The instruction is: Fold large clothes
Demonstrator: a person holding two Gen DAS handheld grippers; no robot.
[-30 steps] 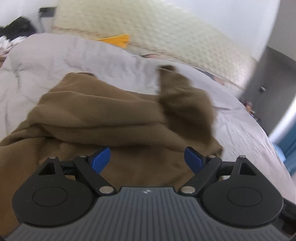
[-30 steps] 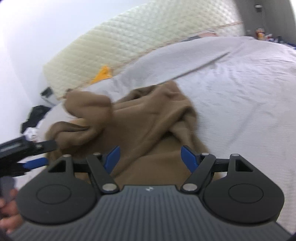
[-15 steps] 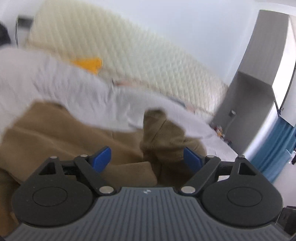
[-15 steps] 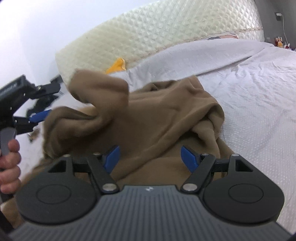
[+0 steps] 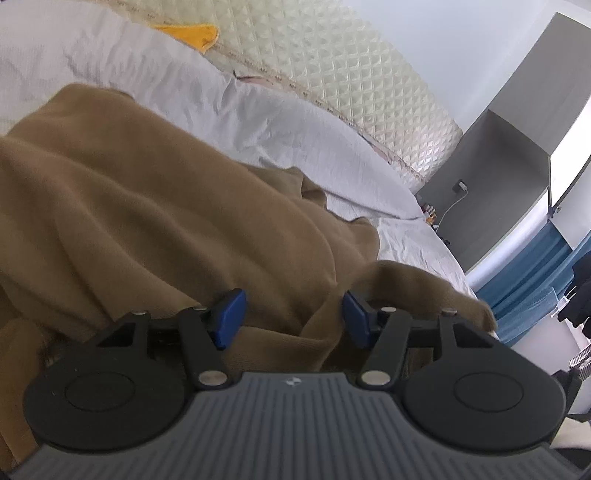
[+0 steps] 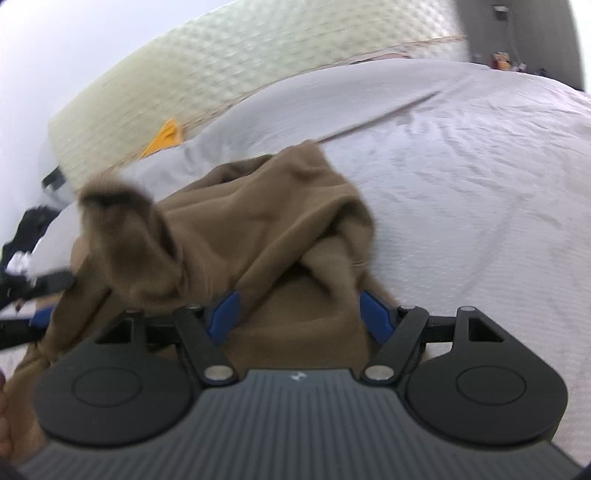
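A large brown garment (image 5: 155,206) lies crumpled on the white bedsheet (image 5: 295,129). My left gripper (image 5: 291,317) is low over its near edge. Its jaws are closing with a fold of brown cloth bunched between the blue pads (image 5: 229,314), which do not visibly press on it. My right gripper (image 6: 298,315) stands open over the garment's (image 6: 266,221) right side, with cloth lying between and under its pads. A blurred sleeve end (image 6: 122,221) sticks up at the left in the right wrist view. Beside it, the left gripper (image 6: 37,295) shows dimly at the frame edge.
A quilted cream headboard (image 5: 351,66) runs behind the bed, with a yellow item (image 5: 192,33) against it. Dark clothes (image 6: 26,229) lie off the bed's far left. A grey cabinet (image 5: 498,177) and blue curtain (image 5: 535,266) stand to the right. White sheet (image 6: 461,184) spreads right of the garment.
The left gripper has dropped onto the garment and its jaws have narrowed around a fold. The right gripper has sunk closer to the cloth. The raised sleeve end has shifted.
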